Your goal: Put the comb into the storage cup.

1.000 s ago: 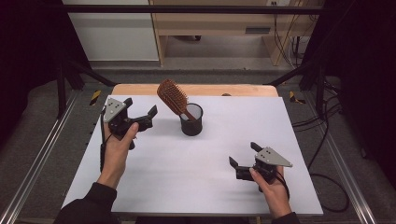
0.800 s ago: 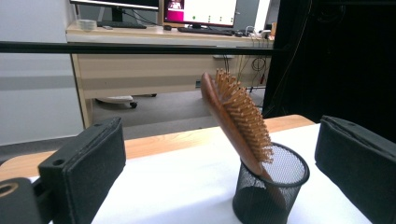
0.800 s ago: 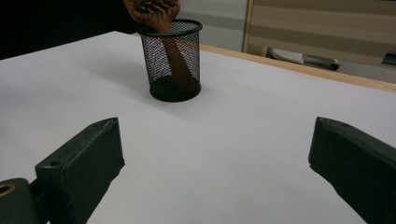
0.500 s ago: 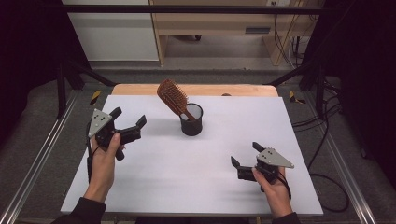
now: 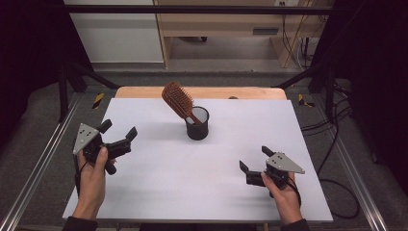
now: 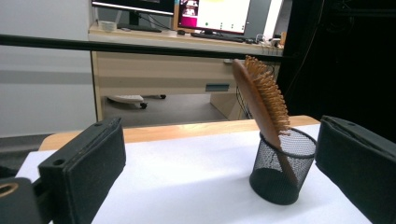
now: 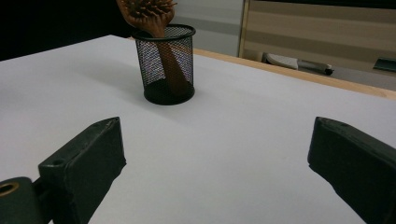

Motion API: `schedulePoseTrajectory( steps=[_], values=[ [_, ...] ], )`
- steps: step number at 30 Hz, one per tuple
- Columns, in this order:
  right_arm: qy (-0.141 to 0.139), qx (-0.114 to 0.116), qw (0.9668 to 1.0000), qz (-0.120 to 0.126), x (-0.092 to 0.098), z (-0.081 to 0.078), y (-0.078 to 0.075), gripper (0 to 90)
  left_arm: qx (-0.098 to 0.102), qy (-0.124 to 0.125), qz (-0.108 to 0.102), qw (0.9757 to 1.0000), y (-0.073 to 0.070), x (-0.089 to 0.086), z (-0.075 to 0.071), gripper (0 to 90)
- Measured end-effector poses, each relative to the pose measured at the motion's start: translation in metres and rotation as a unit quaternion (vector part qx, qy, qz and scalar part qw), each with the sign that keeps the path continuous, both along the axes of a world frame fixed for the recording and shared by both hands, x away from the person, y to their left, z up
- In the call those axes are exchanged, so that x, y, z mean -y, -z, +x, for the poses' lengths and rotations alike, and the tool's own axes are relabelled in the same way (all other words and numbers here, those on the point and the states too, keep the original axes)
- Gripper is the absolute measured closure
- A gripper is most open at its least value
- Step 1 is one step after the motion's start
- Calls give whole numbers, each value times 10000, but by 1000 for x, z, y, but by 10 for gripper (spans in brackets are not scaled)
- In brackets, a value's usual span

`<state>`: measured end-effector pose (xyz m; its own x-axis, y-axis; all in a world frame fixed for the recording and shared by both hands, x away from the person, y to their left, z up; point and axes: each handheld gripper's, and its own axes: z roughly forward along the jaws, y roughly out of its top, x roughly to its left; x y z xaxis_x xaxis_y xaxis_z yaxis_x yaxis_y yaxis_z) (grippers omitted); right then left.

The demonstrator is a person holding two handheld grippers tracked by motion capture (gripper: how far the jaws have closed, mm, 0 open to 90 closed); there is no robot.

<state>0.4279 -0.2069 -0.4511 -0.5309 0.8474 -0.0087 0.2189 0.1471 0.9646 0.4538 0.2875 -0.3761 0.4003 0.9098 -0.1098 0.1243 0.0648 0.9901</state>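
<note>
A wooden hairbrush stands handle-down in a black mesh cup, leaning to the left at the middle back of the white table. My left gripper is held at the table's left side, open and empty, well to the left of the cup. My right gripper rests low near the front right, open with nothing between its jaws, and points toward the cup.
A wooden strip runs along the table's far edge. Metal rails flank the table, and cables trail on the floor at the right. A desk with monitors stands beyond.
My left gripper has drawn back from beside the cup toward the front left of the table. The right gripper has stayed put.
</note>
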Motion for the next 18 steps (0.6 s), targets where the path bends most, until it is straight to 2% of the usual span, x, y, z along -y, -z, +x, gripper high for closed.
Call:
schedulePoseTrajectory(
  steps=[9, 18],
  values=[
    [33, 13, 10000, 14, 2, 0, 0, 47, 82, -42, 67, 9999, 11, -15, -14, 21],
    [46, 20, 10000, 25, 3, 0, 0, 49, 72, 9, 120, 9999, 23, -18, -24, 21]
  ],
)
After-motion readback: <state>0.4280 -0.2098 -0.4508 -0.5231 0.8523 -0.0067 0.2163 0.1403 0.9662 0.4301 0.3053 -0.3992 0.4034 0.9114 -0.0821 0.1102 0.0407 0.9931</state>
